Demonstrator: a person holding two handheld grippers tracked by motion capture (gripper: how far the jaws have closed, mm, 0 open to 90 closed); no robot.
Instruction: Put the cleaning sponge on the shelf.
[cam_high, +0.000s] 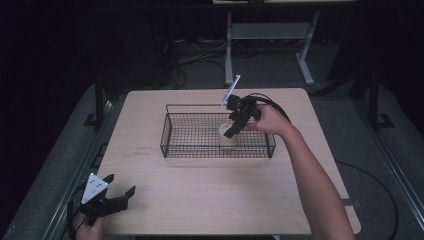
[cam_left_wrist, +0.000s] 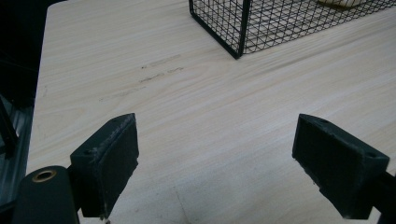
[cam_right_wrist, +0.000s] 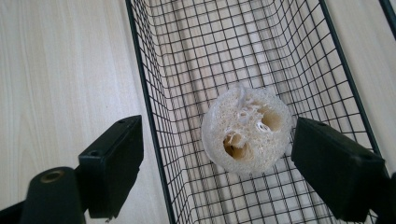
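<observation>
Nearest the high camera, at about seven o'clock on the table (cam_high: 210, 200), the left gripper (cam_high: 120, 196) rests with jaws spread wide, holding nothing. Toward one o'clock, the right gripper (cam_right_wrist: 217, 158) hangs over the wire basket (cam_right_wrist: 154, 135), jaws also wide apart and empty. One jaw sits outside the basket wall; the other is just beside the loofah slice (cam_right_wrist: 246, 129) lying on the basket floor. Closing from here would likely pinch the wire wall, or nudge the sponge aside.
</observation>
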